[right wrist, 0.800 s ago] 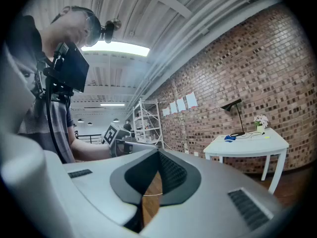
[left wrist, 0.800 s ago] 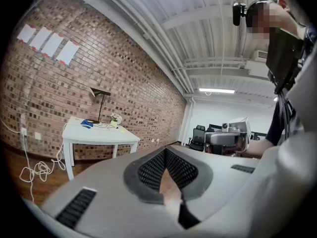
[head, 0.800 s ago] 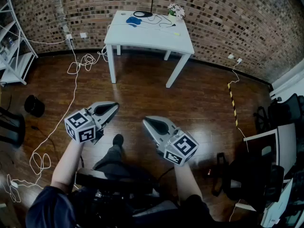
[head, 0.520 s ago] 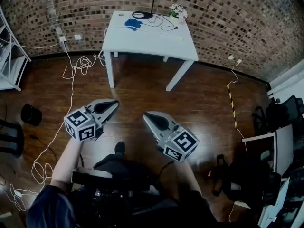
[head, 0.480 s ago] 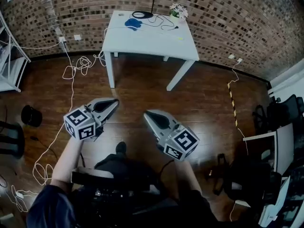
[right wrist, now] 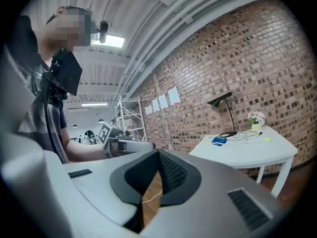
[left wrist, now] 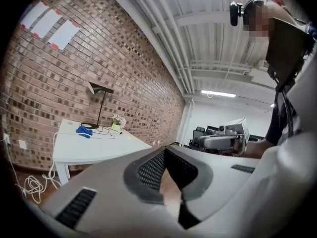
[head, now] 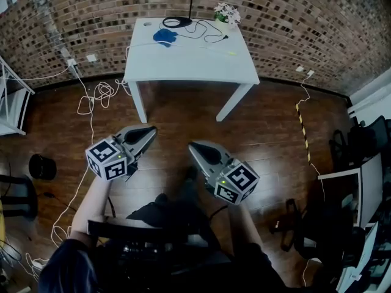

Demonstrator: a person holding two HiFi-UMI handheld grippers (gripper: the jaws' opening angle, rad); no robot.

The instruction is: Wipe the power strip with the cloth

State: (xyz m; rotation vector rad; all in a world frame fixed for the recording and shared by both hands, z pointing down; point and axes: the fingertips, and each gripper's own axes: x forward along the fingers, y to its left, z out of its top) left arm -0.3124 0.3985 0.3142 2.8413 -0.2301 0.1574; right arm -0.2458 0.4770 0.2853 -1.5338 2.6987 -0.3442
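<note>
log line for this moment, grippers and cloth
left gripper: shut, empty | right gripper: shut, empty | cloth: on table, untouched

The head view looks steeply down from above the person onto the wooden floor (head: 263, 127), with the white table (head: 189, 63) well away near its top edge, against the brick wall (head: 305, 23). Each gripper view sits low, close behind its own fingers (left wrist: 148, 170), facing roughly level toward that wall. All three share the table: it lies left in the left gripper view, right in the right one
</note>
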